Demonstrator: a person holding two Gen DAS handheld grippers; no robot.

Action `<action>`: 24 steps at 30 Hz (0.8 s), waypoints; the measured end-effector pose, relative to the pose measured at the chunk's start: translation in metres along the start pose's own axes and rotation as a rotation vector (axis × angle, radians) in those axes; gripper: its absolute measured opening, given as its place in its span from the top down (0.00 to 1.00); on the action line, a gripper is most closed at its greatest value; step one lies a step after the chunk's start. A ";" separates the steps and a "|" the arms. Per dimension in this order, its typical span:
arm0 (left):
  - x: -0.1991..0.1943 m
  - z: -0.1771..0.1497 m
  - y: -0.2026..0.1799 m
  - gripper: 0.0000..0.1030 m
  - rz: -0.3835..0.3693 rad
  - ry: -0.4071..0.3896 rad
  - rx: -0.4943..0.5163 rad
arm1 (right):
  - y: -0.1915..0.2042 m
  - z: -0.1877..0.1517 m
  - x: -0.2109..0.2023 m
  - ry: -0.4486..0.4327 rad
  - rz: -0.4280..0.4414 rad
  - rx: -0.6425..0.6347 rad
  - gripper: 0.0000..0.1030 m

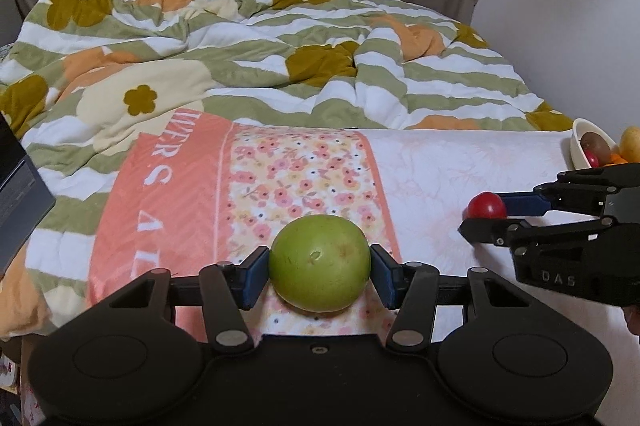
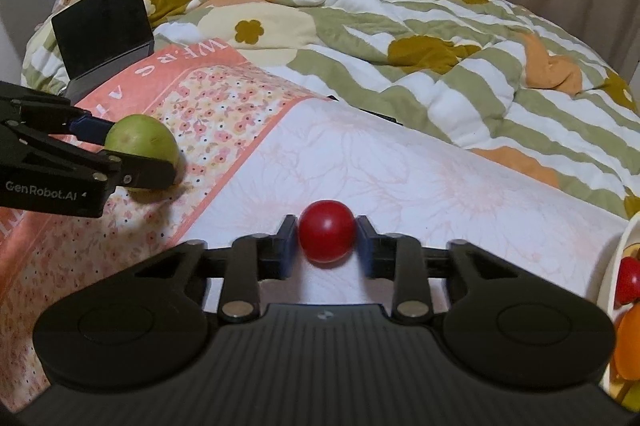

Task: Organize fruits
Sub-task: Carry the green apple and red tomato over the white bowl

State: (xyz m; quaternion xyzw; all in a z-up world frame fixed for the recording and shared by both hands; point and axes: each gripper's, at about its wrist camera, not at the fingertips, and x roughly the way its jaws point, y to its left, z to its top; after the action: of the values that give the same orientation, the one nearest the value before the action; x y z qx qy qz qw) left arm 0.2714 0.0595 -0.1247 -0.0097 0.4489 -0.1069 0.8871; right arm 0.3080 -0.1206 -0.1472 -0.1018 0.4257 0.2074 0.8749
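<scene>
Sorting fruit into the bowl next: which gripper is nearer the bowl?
Right. The right gripper, around the red fruit, sits beside the bowl; the left gripper, around the green fruit, is farther away.

Two low, close fisheye views along gripper fingers, facing across a bed toward curtains. The left camera sits left, the right camera right, angled leftward. Both share the towel (image 1: 256, 181), quilt (image 2: 460, 37), and probably the bowl (image 1: 578, 141).

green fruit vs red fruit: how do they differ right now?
The green fruit is much larger than the red fruit. It is dull and blemished; the red one is glossy. It lies on the floral cloth band, the red one on the pale part. Both sit between gripper pads: left gripper, right gripper.
</scene>
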 end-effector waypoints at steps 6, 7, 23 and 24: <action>-0.020 -0.004 0.000 0.44 0.002 -0.030 -0.010 | 0.005 0.002 -0.018 -0.044 -0.012 0.007 0.56; -0.024 -0.004 -0.001 0.44 0.000 -0.038 -0.012 | 0.006 0.003 -0.022 -0.047 -0.014 0.008 0.56; -0.111 -0.023 -0.031 0.44 -0.050 -0.178 0.010 | 0.022 -0.019 -0.124 -0.156 -0.110 0.086 0.56; -0.115 -0.025 -0.035 0.44 -0.060 -0.181 0.012 | 0.022 -0.022 -0.133 -0.163 -0.119 0.097 0.56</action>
State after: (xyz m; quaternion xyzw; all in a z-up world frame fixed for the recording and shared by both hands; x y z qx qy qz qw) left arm 0.1792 0.0498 -0.0445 -0.0274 0.3656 -0.1348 0.9206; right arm 0.2093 -0.1452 -0.0563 -0.0671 0.3559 0.1420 0.9212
